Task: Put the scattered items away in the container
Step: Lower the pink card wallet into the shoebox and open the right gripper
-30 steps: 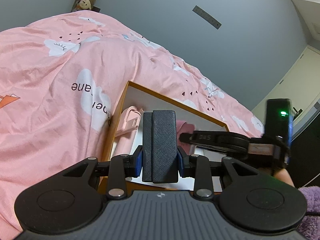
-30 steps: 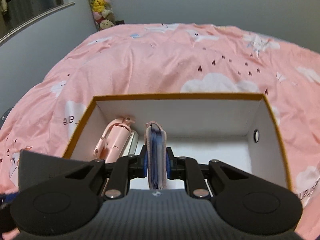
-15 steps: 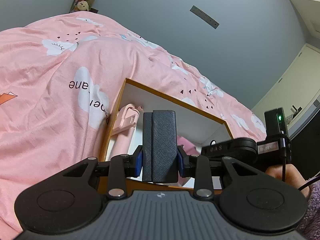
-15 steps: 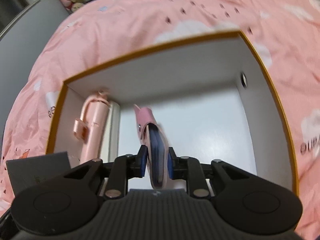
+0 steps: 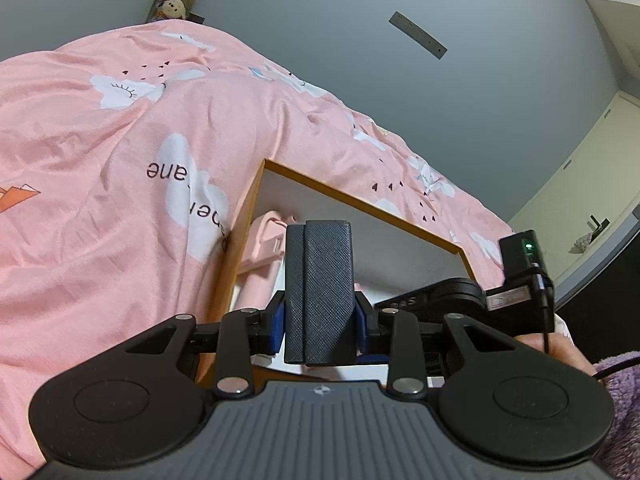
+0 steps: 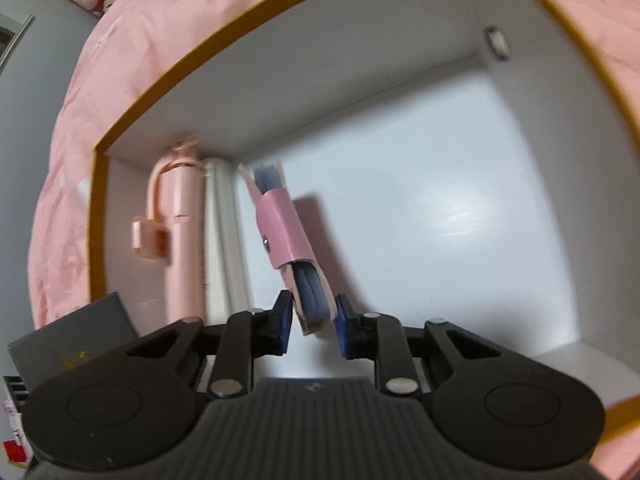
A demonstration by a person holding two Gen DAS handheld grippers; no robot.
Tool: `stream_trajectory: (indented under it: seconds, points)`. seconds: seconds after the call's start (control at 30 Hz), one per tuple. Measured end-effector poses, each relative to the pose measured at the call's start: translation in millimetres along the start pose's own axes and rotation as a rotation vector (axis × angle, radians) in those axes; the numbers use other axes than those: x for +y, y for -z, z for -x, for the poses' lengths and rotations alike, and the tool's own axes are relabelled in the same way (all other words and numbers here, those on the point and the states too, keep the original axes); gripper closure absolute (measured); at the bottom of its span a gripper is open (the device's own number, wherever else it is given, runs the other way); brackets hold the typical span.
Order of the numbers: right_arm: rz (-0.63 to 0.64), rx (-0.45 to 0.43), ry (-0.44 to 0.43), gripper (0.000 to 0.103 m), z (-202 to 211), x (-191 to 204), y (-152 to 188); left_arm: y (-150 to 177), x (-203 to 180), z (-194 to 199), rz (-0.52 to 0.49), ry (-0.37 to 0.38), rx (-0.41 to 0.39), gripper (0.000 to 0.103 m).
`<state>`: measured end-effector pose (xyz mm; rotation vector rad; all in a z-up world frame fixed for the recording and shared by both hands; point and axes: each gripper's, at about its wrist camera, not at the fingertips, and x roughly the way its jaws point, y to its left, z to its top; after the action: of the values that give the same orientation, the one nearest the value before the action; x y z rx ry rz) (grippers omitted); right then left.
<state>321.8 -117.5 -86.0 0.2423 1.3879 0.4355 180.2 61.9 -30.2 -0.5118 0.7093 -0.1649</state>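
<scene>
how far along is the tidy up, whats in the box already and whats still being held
Done: a pink stick-like gadget already lies along the box's left wall. In hand: the right gripper has just been opening around the pink wallet, which stands on the box floor between its jaws. Left: the dark case clamped in the left gripper, outside the box.

The left tongs [image 5: 320, 312] and the dark case [image 5: 320, 292] they clamp hide most of the box [image 5: 360, 204] interior in the left wrist view. The right tongs [image 5: 432, 300] are partly hidden there behind the left tool body. The pink selfie stick [image 5: 260, 252] is partly covered. In the right wrist view, motion blur softens the pink card holder [image 6: 286, 236]; whether the pads [image 6: 285, 320] touch it cannot be told. The box's near wall is cut off.
</scene>
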Motion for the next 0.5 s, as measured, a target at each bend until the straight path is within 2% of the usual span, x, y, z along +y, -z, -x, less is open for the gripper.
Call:
stream_trajectory:
  seconds: [0.13, 0.27, 0.4, 0.5]
  points:
    - [0.034, -0.004, 0.010, 0.077, -8, 14, -5, -3, 3, 0, 0.001, -0.001, -0.004, 0.065]
    - [0.111, 0.004, 0.071, 0.066, -12, 18, -6, -5, 5, -2, 0.010, -0.013, 0.001, 0.065]
    - [0.153, 0.024, 0.085, 0.065, -9, 13, -8, -8, 8, -3, 0.013, -0.026, 0.000, 0.065]
    - [0.246, 0.036, 0.118, 0.064, -6, 17, -10, -11, 8, -4, 0.010, -0.029, 0.000, 0.065]
